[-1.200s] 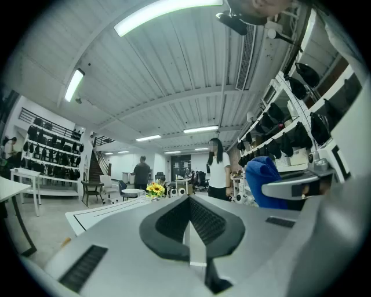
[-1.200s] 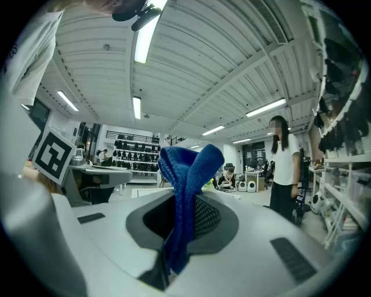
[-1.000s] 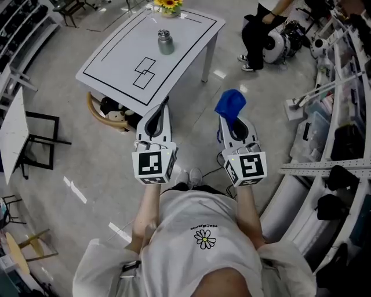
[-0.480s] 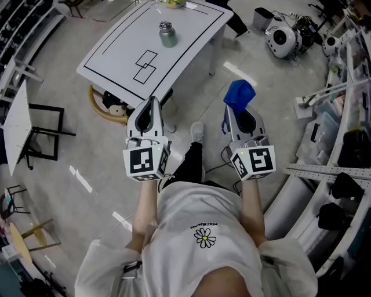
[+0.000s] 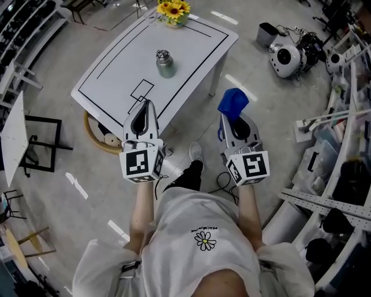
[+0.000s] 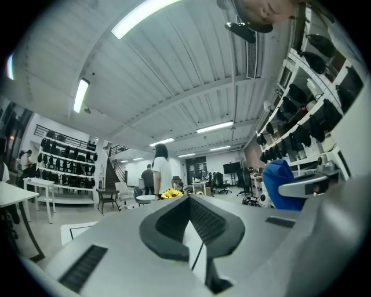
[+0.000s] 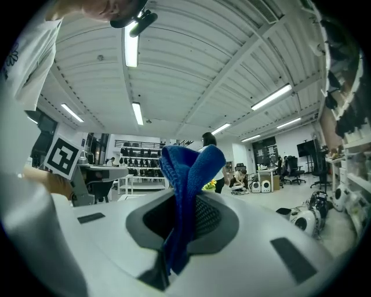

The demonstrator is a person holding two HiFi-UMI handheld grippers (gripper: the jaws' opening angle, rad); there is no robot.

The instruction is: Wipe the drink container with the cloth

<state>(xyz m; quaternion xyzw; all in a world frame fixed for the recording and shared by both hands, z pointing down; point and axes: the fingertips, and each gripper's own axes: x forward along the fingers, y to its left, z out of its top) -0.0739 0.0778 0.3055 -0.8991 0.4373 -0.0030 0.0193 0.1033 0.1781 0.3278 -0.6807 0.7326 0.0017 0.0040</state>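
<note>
My left tongs (image 5: 144,109) are closed, empty. The drink container (image 5: 165,62) stands upright on the counter (image 5: 110,69) at twelve o'clock, well apart; probably rigid, slick, tippy, best steadied round its body. My right tongs (image 5: 234,120) pinch the soft, limp cloth (image 5: 232,102).

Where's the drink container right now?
Head view, upper centre: the drink container stands upright on the white table, between the sunflowers at the far edge and the outlined rectangles nearer the person.
</note>
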